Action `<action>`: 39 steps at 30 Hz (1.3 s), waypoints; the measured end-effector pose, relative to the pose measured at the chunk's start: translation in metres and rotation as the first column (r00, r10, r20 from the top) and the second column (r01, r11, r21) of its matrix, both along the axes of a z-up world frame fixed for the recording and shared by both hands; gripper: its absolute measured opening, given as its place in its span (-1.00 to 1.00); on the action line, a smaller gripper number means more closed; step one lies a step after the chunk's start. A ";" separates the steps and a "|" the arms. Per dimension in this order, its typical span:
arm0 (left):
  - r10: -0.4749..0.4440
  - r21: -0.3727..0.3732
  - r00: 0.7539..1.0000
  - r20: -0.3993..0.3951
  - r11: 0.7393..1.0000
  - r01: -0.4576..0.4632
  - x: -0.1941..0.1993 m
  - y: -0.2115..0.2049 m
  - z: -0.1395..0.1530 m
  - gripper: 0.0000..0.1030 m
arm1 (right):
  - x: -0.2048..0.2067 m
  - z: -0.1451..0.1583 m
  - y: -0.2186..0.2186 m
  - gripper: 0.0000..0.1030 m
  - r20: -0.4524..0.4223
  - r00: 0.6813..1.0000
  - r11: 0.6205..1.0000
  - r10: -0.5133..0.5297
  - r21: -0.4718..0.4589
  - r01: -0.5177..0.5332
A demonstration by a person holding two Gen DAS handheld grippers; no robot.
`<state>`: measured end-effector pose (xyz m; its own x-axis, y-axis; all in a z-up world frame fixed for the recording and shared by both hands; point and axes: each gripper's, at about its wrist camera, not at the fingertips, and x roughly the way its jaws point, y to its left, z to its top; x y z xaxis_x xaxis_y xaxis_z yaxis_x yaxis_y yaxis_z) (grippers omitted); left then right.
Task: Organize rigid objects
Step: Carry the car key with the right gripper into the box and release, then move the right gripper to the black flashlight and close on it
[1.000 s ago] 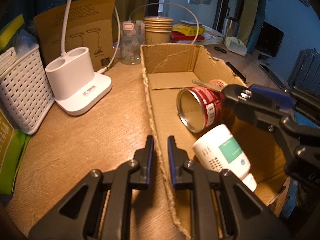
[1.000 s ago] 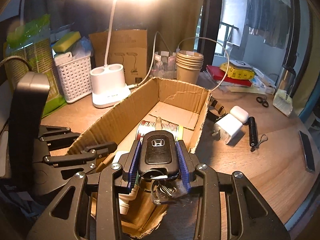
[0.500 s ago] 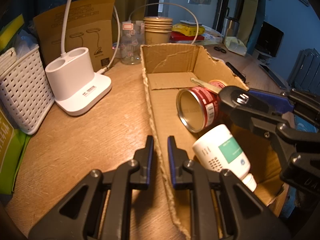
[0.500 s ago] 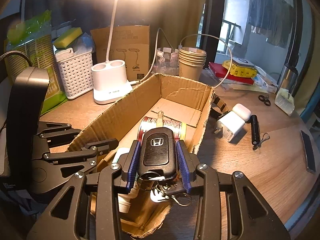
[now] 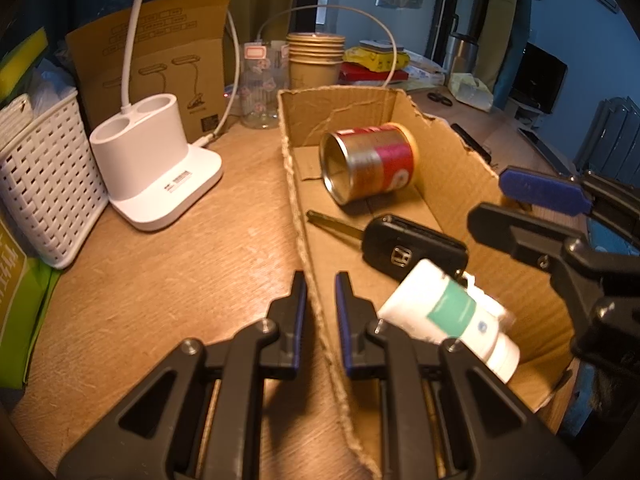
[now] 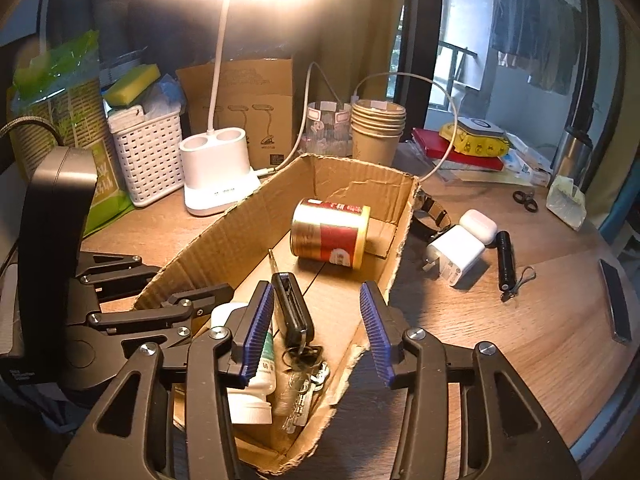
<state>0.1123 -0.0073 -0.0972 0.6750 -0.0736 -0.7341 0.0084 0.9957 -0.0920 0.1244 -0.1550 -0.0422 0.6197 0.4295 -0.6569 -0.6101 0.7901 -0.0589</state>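
An open cardboard box [image 5: 452,152] [image 6: 224,236] lies on the wooden desk. Inside it are a red and gold tin can [image 5: 368,162] [image 6: 329,233] on its side, a black car key [image 5: 412,248] [image 6: 292,308] with a key ring, and a white bottle with a green label [image 5: 452,312] [image 6: 256,380]. My left gripper [image 5: 320,296] is shut on the box's left wall. My right gripper [image 6: 316,324] is open and empty above the box's near end, just over the key; it also shows in the left wrist view [image 5: 532,208].
A white lamp base [image 5: 156,168] [image 6: 218,176], a white basket [image 5: 36,168] and a cardboard sheet stand left of the box. Paper cups [image 6: 378,128] are behind it. A white charger [image 6: 456,256], earbud case [image 6: 478,226], small black torch [image 6: 505,258] and phone [image 6: 614,300] lie to the right.
My right gripper has opened and let go of the car key, which now lies in the box. The can has rolled towards the far end. My left gripper stays on the box wall.
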 end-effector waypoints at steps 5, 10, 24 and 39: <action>0.000 0.000 1.000 0.001 1.000 0.000 0.000 0.000 0.000 -0.71 | 0.003 0.003 -0.009 -0.08 0.009 1.000 1.000 -0.027 0.014 0.026; 0.000 0.000 1.000 0.000 1.000 0.000 0.000 0.000 0.000 -0.71 | 0.011 0.008 -0.024 -0.08 0.018 0.997 0.997 -0.075 0.031 0.074; 0.000 0.000 1.000 0.000 1.000 0.000 0.000 0.000 0.000 -0.70 | 0.038 0.005 -0.066 -0.04 0.001 0.978 0.976 -0.208 0.061 0.208; 0.000 0.000 1.000 0.000 1.000 0.000 0.000 0.000 0.000 -0.70 | 0.083 -0.008 -0.105 0.08 -0.014 0.946 0.944 -0.324 0.058 0.324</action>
